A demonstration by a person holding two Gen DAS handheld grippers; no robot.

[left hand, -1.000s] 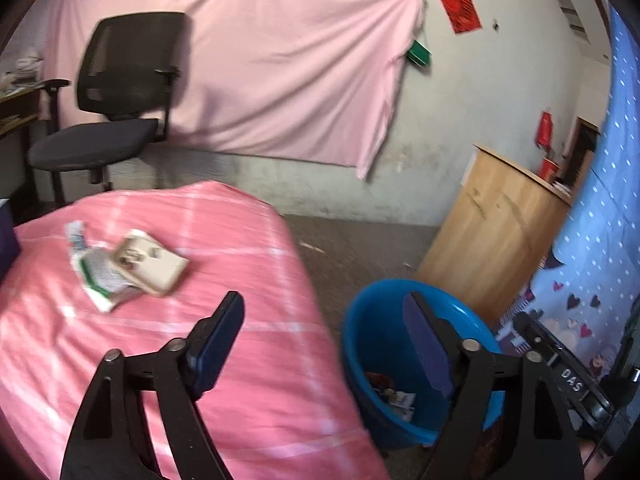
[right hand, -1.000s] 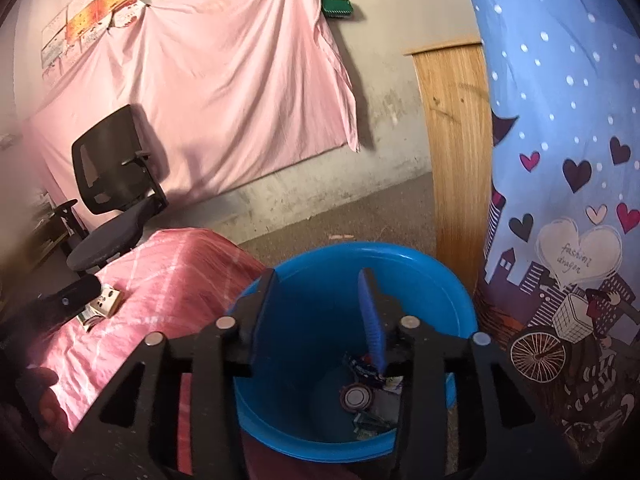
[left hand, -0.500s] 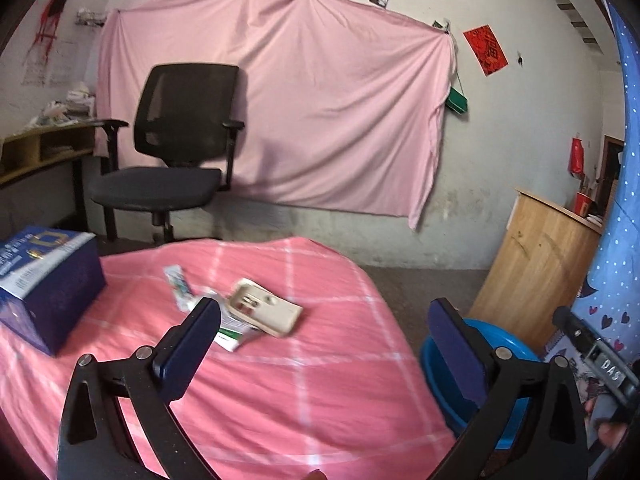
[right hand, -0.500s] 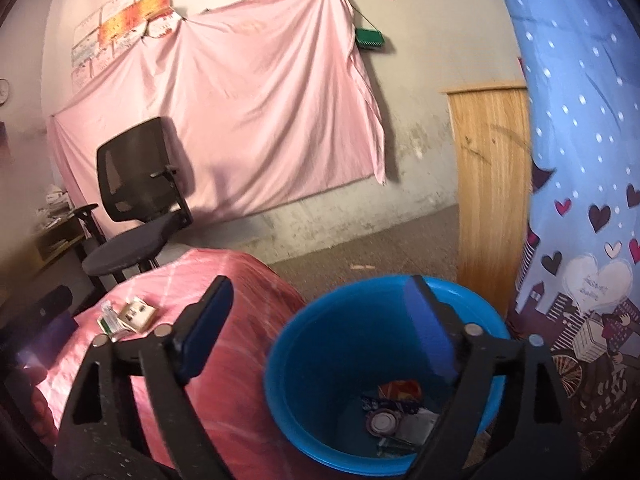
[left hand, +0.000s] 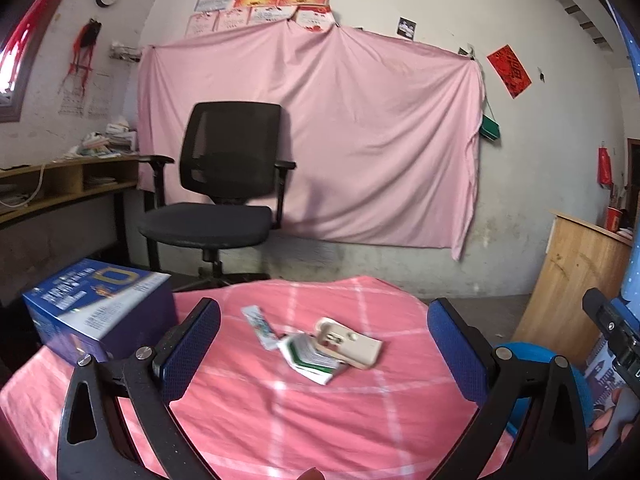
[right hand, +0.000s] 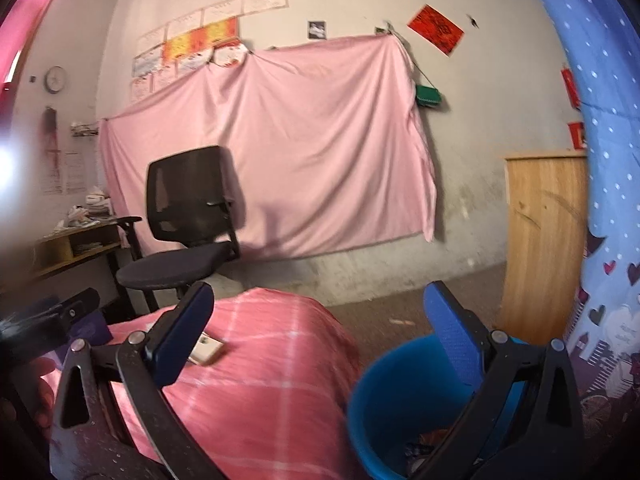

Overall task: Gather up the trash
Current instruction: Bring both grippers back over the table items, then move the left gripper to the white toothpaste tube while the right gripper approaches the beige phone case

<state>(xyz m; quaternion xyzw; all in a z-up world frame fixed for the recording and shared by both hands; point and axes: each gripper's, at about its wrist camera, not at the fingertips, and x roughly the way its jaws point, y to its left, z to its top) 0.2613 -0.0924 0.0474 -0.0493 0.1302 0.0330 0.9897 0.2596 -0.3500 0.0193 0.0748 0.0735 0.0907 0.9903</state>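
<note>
A small pile of trash lies on the pink checked table: a beige flat packet, a green-and-white wrapper under it and a thin printed strip. My left gripper is open and empty, above the table's near part, short of the pile. The blue bin stands on the floor right of the table, with trash at its bottom. My right gripper is open and empty, held between table and bin. The beige packet shows in the right wrist view behind the left finger.
A blue printed box sits on the table's left side. A black office chair stands behind the table, a desk at left, a wooden cabinet at right. A blue patterned cloth hangs at far right.
Both grippers have opened wide. The left view swung from the bin to the table's trash. The right gripper lifted out of the bin and turned left.
</note>
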